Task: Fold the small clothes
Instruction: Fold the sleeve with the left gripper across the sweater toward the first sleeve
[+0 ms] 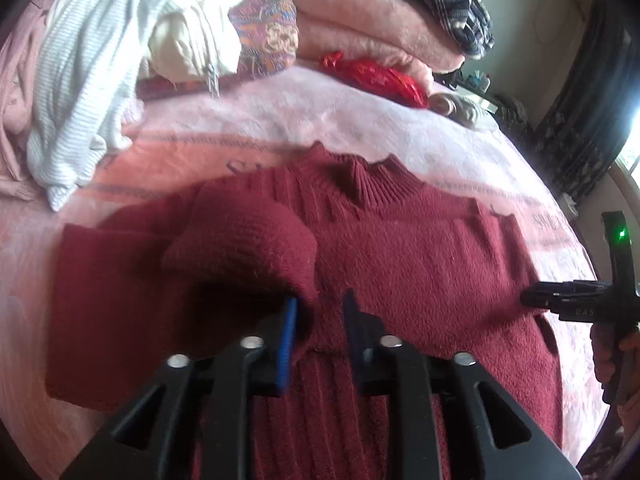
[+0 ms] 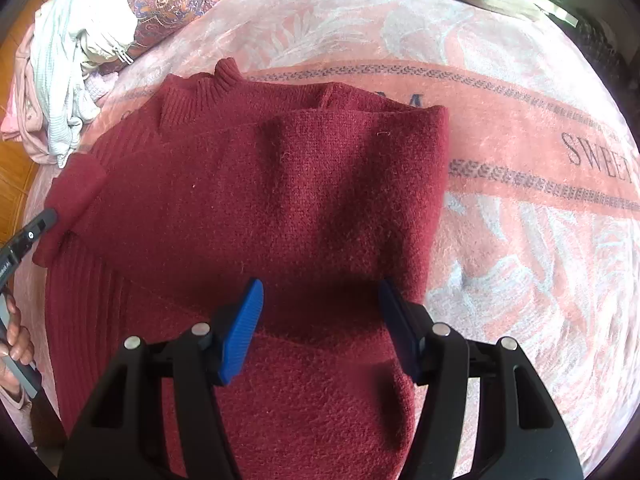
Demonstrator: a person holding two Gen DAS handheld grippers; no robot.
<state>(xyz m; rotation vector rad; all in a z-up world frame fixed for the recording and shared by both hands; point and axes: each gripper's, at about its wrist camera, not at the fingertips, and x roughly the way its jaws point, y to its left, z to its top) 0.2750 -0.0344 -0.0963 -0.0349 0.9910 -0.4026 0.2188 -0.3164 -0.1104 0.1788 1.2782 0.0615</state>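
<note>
Between the blue pads of the left gripper (image 1: 318, 320), a fold of the dark red knitted sweater's (image 1: 400, 240) sleeve (image 1: 240, 240) is sitting, the jaws pinching it. Over the sweater's right half, the right gripper (image 2: 320, 320) is hovering with jaws spread wide, holding nothing. Underneath, the sweater is lying flat on a pink patterned blanket (image 2: 520, 128), near a heap of pale clothes (image 1: 80, 80).

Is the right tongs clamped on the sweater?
No, the right tongs stand wide open over the sweater, with nothing pinched between them.
</note>
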